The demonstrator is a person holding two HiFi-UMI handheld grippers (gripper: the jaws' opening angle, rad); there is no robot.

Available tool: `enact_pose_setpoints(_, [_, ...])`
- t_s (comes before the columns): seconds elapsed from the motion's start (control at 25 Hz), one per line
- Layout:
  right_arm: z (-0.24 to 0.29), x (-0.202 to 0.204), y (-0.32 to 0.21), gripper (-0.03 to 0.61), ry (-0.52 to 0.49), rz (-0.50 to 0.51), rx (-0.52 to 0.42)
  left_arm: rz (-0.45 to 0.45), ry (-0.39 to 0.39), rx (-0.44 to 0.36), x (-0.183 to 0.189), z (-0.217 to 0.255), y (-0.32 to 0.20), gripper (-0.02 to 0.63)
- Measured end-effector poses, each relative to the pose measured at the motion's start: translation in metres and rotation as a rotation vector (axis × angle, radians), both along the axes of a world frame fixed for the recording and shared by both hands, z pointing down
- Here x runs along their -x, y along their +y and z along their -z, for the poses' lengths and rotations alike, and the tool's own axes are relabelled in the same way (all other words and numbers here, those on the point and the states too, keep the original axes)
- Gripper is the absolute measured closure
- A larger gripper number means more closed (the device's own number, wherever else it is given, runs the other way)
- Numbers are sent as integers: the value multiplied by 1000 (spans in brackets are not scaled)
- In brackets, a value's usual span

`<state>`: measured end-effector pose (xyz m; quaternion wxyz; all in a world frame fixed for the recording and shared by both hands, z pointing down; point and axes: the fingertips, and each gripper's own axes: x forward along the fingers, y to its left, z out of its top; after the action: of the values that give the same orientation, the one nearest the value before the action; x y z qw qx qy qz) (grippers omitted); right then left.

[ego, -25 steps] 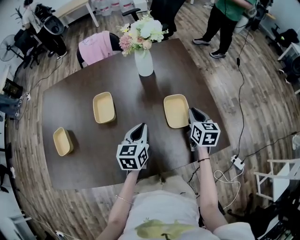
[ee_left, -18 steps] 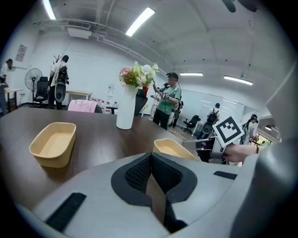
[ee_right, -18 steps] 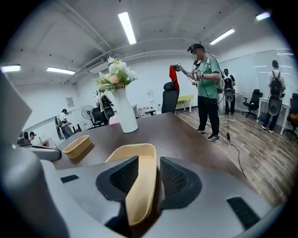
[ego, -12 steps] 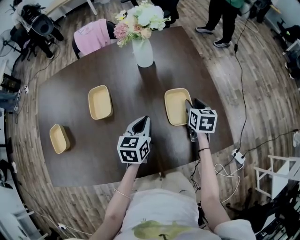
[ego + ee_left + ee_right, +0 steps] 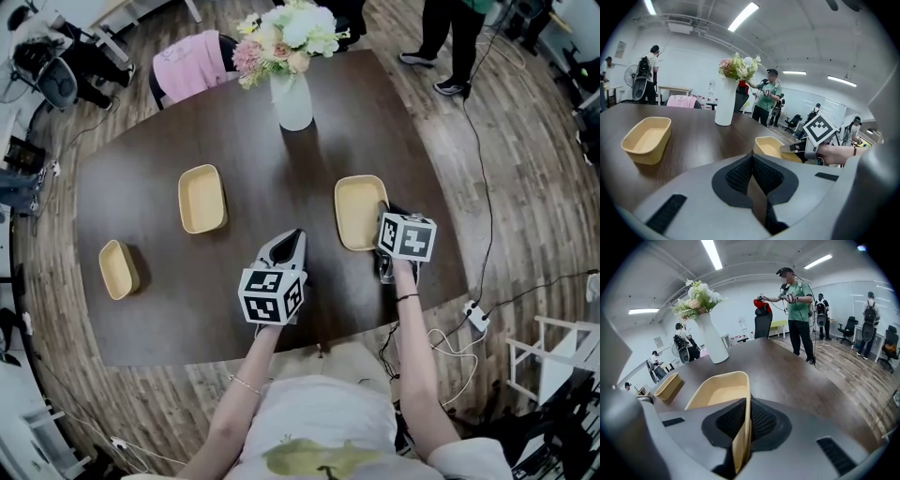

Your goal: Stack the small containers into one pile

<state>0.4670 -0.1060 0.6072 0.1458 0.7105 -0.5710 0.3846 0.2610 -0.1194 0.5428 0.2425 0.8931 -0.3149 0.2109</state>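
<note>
1. The right gripper [image 5: 383, 212] has just been closing; its pads now pinch the right wall of the nearest container [image 5: 356, 211], which a second ago lay just beside its fingers.
2. That container sits unmoved on the table [image 5: 281, 169].
3. The left gripper [image 5: 294, 236] stays closed and empty, with the other two containers [image 5: 202, 198] well to the left of its fingertips.

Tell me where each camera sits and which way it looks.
Head view: on the person's head, facing steeply down at the table; both forearms show.
Left gripper view: on the left gripper, facing along its shut jaws toward the vase; right hand shows.
Right gripper view: on the right gripper, whose jaws have just closed on a container's wall.
All share the vase.
</note>
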Motion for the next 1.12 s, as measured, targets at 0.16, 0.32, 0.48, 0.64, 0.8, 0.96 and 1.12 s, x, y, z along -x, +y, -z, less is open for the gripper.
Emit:
enact_pose_setpoints(0.16, [2, 2, -1, 541, -43, -1, -22, 22, 0, -7, 3, 2, 0, 589])
enact_pose_setpoints(0.32, [8, 1, 2, 543, -54, -22, -44, 44, 3, -19, 8, 5, 4, 589])
enact_pose_setpoints(0.48, [18, 7, 7, 543, -76, -35, -79, 80, 8, -33, 19, 9, 8, 589])
enact_pose_setpoints(0.64, [32, 14, 9, 543, -106, -40, -121, 125, 18, -52, 32, 15, 10, 589])
enact_pose_setpoints(0.8, [41, 32, 2, 543, -135, -22, -150, 177, 22, -68, 51, 21, 10, 589])
enact_pose_setpoints(0.96, [48, 54, -6, 545, -144, 8, -166, 229, 25, -85, 77, 28, 9, 589])
enact_pose_setpoints(1.12, [53, 78, -14, 545, -161, 33, -177, 281, 20, -88, 108, 29, 7, 589])
